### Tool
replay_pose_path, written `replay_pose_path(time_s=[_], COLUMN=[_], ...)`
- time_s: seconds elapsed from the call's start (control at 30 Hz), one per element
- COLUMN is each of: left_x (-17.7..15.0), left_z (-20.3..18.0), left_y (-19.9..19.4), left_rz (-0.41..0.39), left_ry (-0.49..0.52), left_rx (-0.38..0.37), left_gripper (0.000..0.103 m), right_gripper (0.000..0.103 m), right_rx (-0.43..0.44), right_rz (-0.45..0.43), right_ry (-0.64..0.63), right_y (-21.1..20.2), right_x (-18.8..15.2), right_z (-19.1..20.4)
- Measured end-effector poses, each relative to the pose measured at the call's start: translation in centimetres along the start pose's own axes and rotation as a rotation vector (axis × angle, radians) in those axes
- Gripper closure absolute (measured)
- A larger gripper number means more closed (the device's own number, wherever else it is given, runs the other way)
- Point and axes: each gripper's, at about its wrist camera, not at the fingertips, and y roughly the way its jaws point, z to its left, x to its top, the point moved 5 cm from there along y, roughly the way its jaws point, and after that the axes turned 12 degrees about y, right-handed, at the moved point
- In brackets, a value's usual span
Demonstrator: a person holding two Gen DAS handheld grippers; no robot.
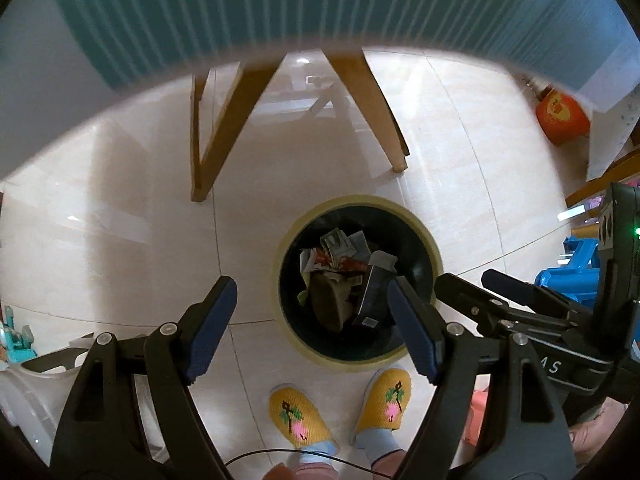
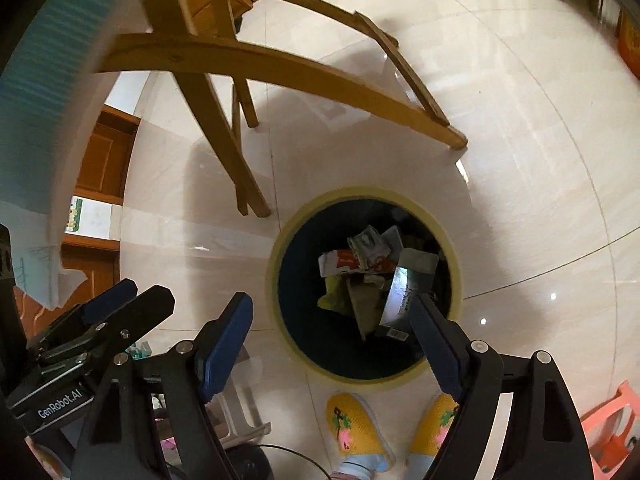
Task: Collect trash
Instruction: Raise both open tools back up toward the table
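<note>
The left gripper (image 1: 310,332) hangs over the tiled floor (image 1: 120,240) with its jaws wide open and nothing between them, and the right gripper (image 2: 334,354) beside it is wide open and empty too. Both point down at a round trash bin (image 2: 280,248) with a pale yellow rim, which stands on the floor near the wooden table legs (image 1: 216,132). Crumpled wrappers (image 2: 360,256) and a dark box (image 2: 400,296) lie inside it, and two yellow slippers (image 1: 298,416) stand just below the bin.

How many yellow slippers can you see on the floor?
2. One slipper is below the trash bin, toward the left; the other slipper is beside it on the right, just under the bin's rim. Both are on the person's feet.
</note>
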Motion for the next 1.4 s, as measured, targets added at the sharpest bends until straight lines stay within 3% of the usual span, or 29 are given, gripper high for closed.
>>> replay_pose_path(time_s=[0.3, 0.5, 0.93, 1.1, 1.4], left_x=[0.6, 1.7, 4.3, 4.7, 6.2], left_z=[0.6, 0.7, 0.6, 1.9, 3.7], left_y=[-8.0, -15.6, -34.0, -38.9, -44.0], left_rz=[-0.026, -0.041, -0.203, -0.262, -0.346], left_ry=[-0.051, -0.063, 0.023, 0.015, -0.043], left_rx=[0.019, 0.03, 0.016, 0.04, 0.108], left_gripper=[0.027, 0.027, 0.027, 0.027, 0.027], right_gripper=[0.021, 0.021, 0.021, 0.021, 0.021], right_rx=[-0.011, -0.033, -0.051, -0.03, 0.01], right_rz=[-0.035, -0.06, -0.266, -0.332, -0.391], right_ry=[-0.047, -0.044, -0.055, -0.085, -0.175], right_y=[-7.3, -14.9, -33.9, -39.3, -44.7], right_x=[-0.3, -0.9, -1.1, -1.1, -1.4], right_z=[3.8, 7.0, 16.0, 19.7, 25.5])
